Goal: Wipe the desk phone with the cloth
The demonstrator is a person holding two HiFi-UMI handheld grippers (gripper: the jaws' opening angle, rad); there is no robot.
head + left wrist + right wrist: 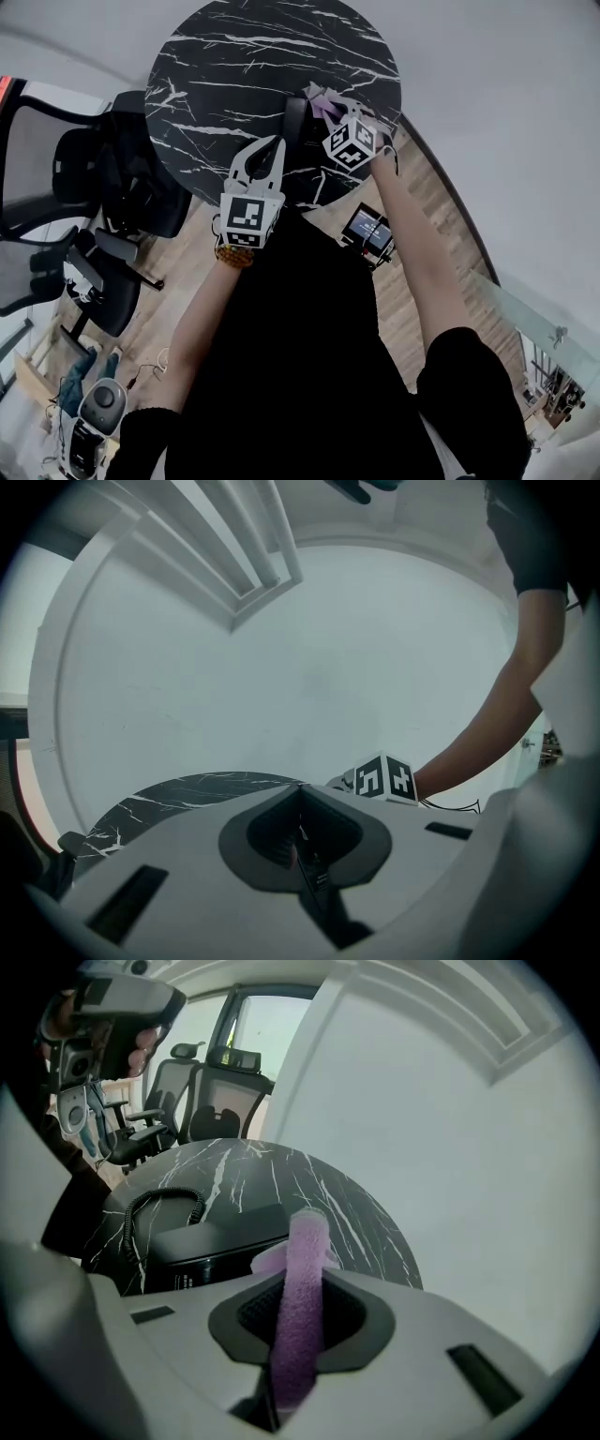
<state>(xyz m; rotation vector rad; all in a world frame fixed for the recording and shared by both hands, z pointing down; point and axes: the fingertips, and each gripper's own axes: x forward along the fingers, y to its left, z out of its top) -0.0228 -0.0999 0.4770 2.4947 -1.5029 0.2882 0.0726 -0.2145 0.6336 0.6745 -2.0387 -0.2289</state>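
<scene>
Right gripper [300, 1283]: jaws clamped on a purple cloth [306, 1237], which stands up in a folded ridge between them and pokes out past the tips. It hangs over the near side of a round black marble table [244, 56].

Desk phone [220, 1239]: black, flat on the table just beyond the cloth. Its coiled cord [159, 1206] lies to the left. Contact between cloth and phone cannot be judged.

Left gripper [300, 791]: jaws pressed together, nothing between them, raised and aimed at the white wall above the table's near edge.

Office chairs [122, 187] stand left of the table.
</scene>
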